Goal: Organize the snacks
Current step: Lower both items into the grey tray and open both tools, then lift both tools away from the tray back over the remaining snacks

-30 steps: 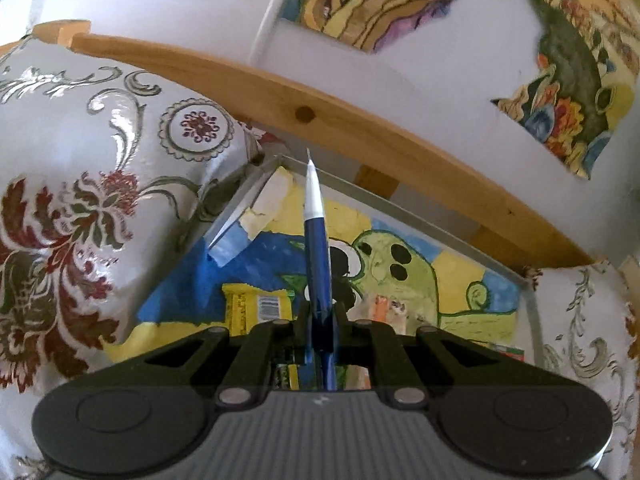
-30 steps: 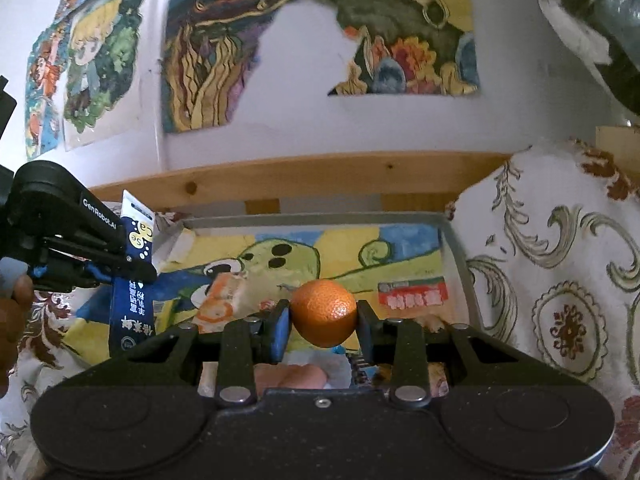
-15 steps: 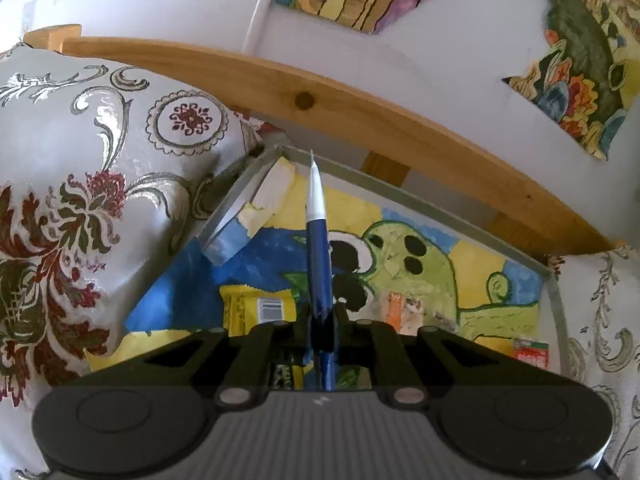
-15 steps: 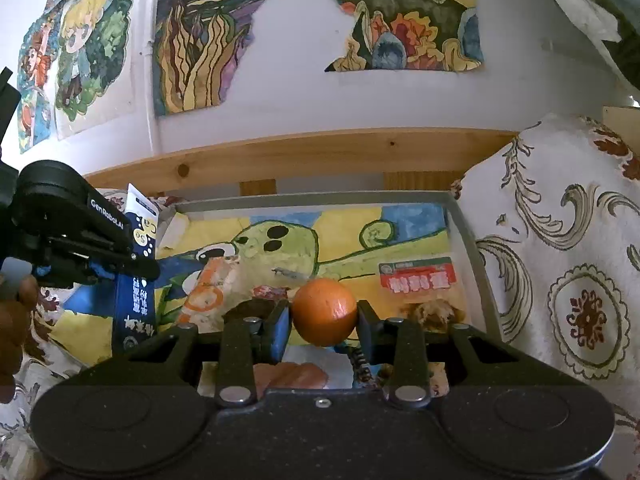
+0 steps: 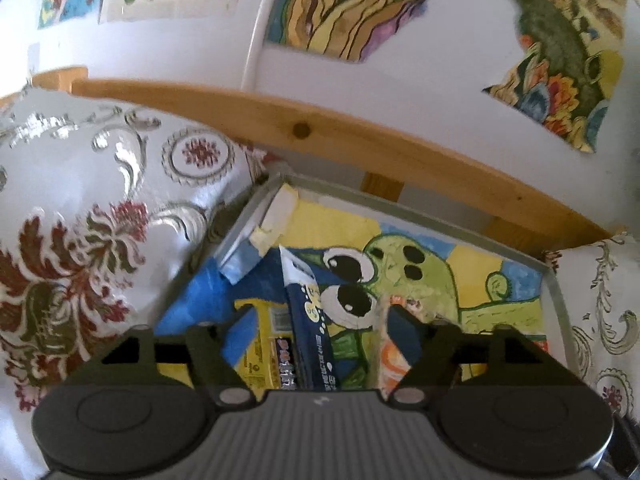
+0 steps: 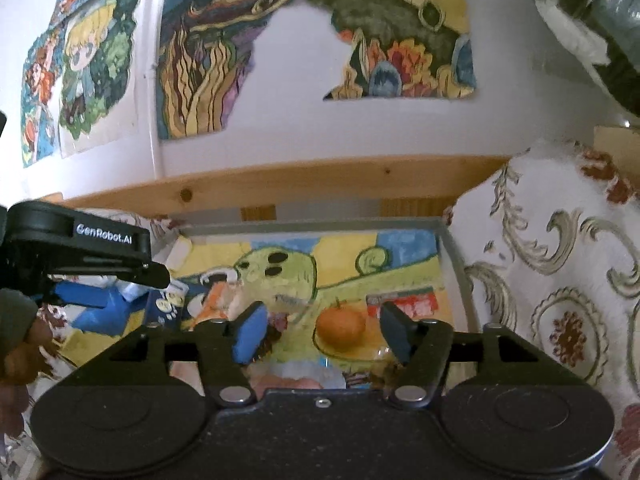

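Release appears to be the step in hand: the left gripper [image 5: 308, 332] has its jaws apart above a blue snack packet [image 5: 310, 320] lying in the tray [image 5: 554, 300], and the right gripper [image 6: 320, 330] has its jaws apart with the orange [image 6: 341, 328] resting between them, untouched. The tray, lined with a cartoon picture, also holds a yellow packet [image 5: 266, 344], an orange-and-white packet [image 5: 394, 356] and a red-labelled packet [image 6: 404, 304]. Next, by my judgement, both grippers should lift clear without dragging anything.
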### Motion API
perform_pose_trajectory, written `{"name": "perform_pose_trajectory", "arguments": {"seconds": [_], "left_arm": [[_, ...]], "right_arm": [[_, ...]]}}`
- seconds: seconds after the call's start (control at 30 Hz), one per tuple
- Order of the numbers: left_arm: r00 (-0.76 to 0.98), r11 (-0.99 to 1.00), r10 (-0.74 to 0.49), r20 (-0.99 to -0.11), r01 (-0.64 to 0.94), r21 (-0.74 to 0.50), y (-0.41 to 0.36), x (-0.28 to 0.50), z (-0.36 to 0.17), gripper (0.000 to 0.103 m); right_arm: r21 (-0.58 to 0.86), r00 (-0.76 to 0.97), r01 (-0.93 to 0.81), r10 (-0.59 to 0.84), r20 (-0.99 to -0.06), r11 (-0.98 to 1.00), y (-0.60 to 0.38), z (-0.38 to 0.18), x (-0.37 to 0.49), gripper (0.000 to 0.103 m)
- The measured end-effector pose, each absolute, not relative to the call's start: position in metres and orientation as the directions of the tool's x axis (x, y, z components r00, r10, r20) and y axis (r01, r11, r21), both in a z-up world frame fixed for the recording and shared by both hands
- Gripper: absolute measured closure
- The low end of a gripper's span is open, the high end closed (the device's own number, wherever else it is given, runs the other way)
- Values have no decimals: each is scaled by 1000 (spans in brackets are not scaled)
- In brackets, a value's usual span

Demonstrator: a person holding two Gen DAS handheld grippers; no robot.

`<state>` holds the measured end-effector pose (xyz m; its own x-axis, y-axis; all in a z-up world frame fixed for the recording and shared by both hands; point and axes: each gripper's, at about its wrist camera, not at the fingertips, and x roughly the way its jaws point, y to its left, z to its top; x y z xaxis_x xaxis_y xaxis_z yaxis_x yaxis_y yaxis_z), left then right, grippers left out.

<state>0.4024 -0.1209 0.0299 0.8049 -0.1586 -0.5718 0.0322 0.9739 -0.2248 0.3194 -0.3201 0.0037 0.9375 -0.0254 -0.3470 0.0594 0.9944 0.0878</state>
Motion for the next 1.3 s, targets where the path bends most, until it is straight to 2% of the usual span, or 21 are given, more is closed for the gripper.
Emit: {"name": "perform_pose_trajectory", "arguments": {"seconds": [0.3,0.53,0.97,1.3], "left_arm": [[872,983,-130,-471,50,-179,-114,360,57,0],[899,983,-132,-419,63,-174,-99,323,72,0],[933,985,-93,-347,36,-169,-59,241,80,0],[945,986,-75,-317,21,-168,-34,182,73,0]], "right_arm": [[77,966,48,-27,-259,996,-315,35,288,13],[62,981,41,-28,-194,997,-305,57,255,1],[57,993,22,-15,-120,998,-284,78,187,1],[30,992,-6,10,-129,1000,-262,73,130,1]]}}
